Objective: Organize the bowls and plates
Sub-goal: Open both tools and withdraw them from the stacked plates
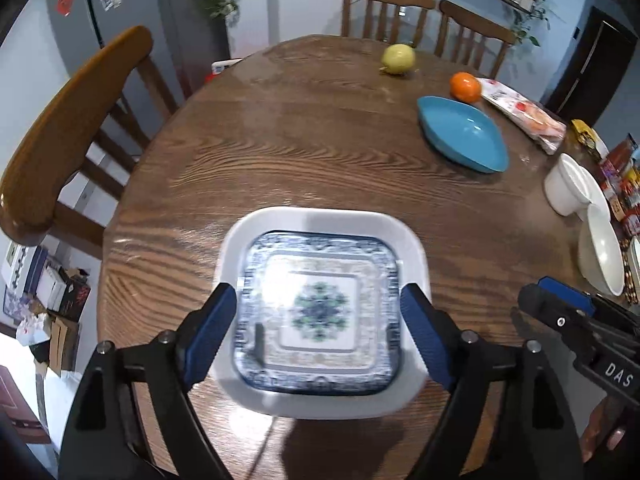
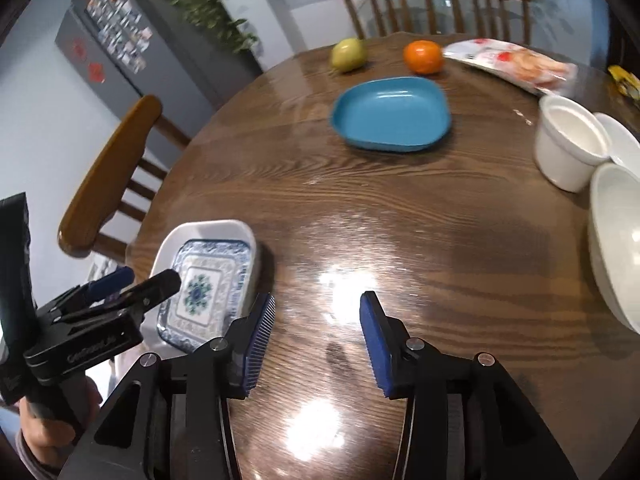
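Observation:
A blue patterned square plate (image 1: 320, 312) lies stacked on a white square plate (image 1: 320, 220) near the table's front left edge; both also show in the right wrist view (image 2: 204, 280). My left gripper (image 1: 320, 320) is open, its fingers hovering on either side of the stack, holding nothing. My right gripper (image 2: 316, 320) is open and empty above bare table to the right of the stack. A blue dish (image 2: 392, 118) sits further back. A white cup-like bowl (image 2: 570, 144) and a large white bowl (image 2: 618, 240) stand at the right.
A yellow-green fruit (image 2: 348, 54), an orange (image 2: 424, 56) and a snack packet (image 2: 516, 62) lie at the far side of the round wooden table (image 2: 440, 220). Wooden chairs (image 1: 60, 140) stand around it. More packets (image 1: 624, 184) lie at the right edge.

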`<state>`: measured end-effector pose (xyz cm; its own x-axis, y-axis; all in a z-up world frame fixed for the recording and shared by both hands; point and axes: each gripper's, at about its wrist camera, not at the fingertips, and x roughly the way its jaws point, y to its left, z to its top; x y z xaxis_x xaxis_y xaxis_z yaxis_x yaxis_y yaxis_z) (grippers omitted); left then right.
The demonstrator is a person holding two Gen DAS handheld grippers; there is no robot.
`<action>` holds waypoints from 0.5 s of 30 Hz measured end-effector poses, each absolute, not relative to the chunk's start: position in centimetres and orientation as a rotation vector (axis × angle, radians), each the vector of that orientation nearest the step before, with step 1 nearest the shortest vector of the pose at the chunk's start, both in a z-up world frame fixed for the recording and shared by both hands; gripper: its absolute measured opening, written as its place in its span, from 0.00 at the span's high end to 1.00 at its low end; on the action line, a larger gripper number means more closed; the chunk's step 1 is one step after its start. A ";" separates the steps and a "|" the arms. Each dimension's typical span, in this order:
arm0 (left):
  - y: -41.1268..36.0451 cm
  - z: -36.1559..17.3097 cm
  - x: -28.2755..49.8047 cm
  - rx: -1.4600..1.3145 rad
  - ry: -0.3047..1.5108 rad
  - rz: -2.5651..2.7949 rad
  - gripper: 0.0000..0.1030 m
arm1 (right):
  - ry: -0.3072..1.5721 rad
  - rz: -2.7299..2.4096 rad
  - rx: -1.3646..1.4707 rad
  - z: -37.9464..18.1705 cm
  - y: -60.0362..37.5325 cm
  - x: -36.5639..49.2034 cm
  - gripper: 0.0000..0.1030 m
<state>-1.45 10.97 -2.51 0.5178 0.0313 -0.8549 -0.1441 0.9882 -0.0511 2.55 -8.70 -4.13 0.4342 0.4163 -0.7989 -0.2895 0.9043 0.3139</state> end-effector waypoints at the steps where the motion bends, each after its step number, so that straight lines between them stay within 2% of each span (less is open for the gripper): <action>1: 10.6 -2.5 -1.4 -0.116 1.022 0.101 0.11 | 1.029 0.431 0.144 -4.1 -9.3 2.5 0.56; 2: 10.0 -2.5 -1.2 -0.107 1.023 0.098 0.03 | 1.027 0.419 0.153 -4.0 -10.0 2.5 0.56; 3: 9.4 -2.5 -1.2 -0.098 1.021 0.095 0.01 | 1.026 0.408 0.161 -4.0 -10.7 2.5 0.55; 7: 7.6 -2.4 -0.9 -0.078 1.023 0.058 0.01 | 1.002 0.362 0.190 -3.6 -13.5 2.2 0.49; 15: 4.0 -1.4 -0.4 -0.046 1.007 -0.008 0.01 | 0.956 0.299 0.241 -2.4 -17.5 1.4 0.49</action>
<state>-0.39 4.00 -1.40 0.5346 -0.0278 -0.8446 -0.0151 0.9990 -0.0425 1.44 -17.52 -2.45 0.5409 0.3540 -0.7630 -0.1435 0.9327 0.3310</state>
